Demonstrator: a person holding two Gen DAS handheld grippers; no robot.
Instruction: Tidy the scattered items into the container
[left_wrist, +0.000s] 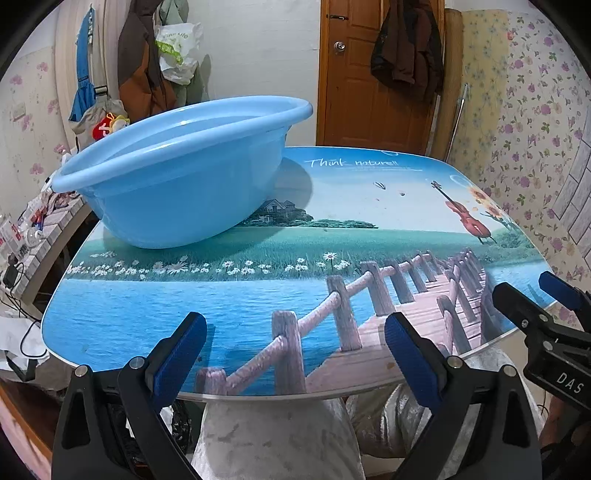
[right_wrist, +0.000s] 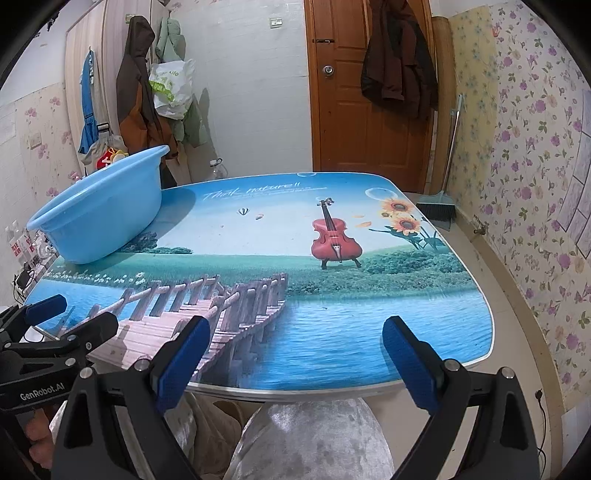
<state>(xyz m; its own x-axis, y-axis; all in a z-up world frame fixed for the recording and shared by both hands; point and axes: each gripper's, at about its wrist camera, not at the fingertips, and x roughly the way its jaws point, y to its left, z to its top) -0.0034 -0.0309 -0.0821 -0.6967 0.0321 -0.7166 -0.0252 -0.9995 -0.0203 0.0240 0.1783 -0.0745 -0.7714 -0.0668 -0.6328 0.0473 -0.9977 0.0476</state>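
A wooden door (right_wrist: 365, 110) stood behind the landscape-printed table (right_wrist: 332, 332), a brown jacket (right_wrist: 399, 66) hanging on it; floral wallpaper (right_wrist: 535, 184) covered the right wall. Coats (right_wrist: 140, 96) hung left; a broom (right_wrist: 441, 203) leaned in the corner.

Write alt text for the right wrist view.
A light blue plastic basin sits at the far left corner of a table printed with a violin-and-lake scene. The open right tool hovers at its near edge, the left tool beside it.
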